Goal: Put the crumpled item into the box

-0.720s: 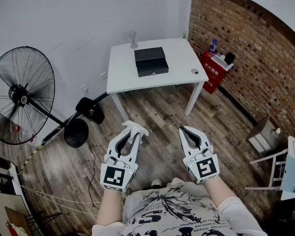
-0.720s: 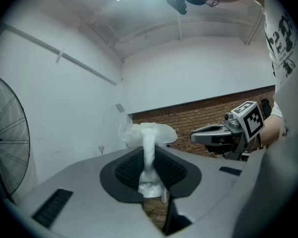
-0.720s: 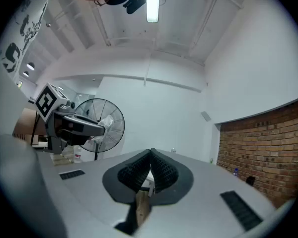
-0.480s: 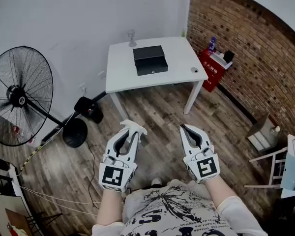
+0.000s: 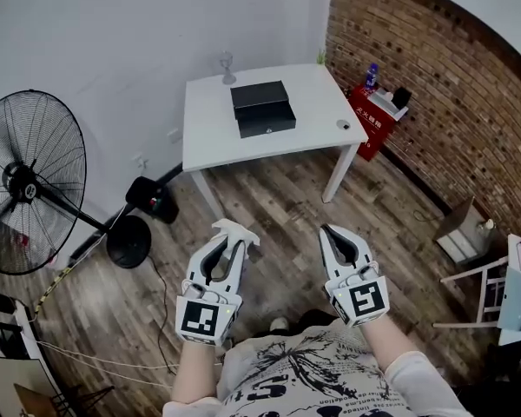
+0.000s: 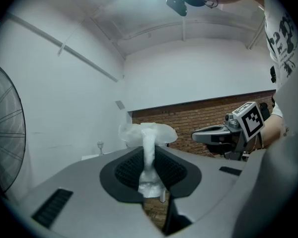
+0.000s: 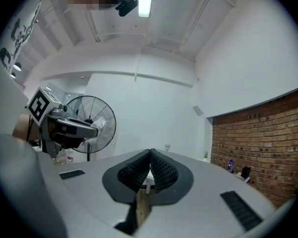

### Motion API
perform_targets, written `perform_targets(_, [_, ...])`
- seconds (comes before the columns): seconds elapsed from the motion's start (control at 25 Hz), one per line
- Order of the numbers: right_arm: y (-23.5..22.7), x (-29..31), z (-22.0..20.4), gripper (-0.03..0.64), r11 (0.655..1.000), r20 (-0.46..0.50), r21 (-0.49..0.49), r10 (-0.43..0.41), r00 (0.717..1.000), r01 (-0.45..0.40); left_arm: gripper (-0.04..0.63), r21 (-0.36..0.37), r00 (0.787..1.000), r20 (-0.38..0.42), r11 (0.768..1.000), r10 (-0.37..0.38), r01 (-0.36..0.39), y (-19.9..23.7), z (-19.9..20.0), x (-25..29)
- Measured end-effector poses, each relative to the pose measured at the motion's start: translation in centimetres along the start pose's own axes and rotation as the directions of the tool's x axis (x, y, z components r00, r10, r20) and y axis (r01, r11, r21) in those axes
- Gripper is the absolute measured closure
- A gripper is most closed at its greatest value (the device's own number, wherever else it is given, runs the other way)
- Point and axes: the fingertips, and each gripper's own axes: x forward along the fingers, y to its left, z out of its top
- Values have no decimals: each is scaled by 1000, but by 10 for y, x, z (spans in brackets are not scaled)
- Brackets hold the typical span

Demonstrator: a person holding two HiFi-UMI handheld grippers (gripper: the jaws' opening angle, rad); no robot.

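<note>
Crumpled item [image 6: 147, 133]: white, tissue-like, clamped between the jaws of the left gripper [image 5: 234, 231], with a tuft bulging past the tips. Right gripper [image 5: 327, 230]: jaws pressed together, nothing held. Both grippers are held low in front of the person's torso, above the wooden floor [image 5: 286, 198] and well apart from the table. Box [image 5: 262, 107]: black, set on the white table [image 5: 317, 94] by the far wall; whether it stands open cannot be told. Progress: the pick-up is judged done; the carry to the table and the drop into the box are judged outstanding, and the box may first need opening. Other things listed: a standing fan [image 5: 26, 189] at the left, a dark bundle [image 5: 152, 200] on the floor beside the near table leg, a red crate [image 5: 371, 118] against the brick wall, a glass [image 5: 226, 62] at the table's far edge, and a small object [image 5: 343, 125] near its right corner. Obstructions: none is noted on the floor between the grippers and the table.
</note>
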Motion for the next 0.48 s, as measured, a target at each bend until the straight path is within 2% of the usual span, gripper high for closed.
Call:
perform_targets(0.2, [-22, 33, -21, 601, 1000, -37, -3, 2, 999, -2, 518, 7, 999, -45, 1000, -10, 10, 15, -20, 34])
perform_targets(0.48, [-86, 125, -33, 601, 998, -29, -5, 55, 998, -55, 518, 23, 999, -23, 999, 46, -45, 54, -19, 130])
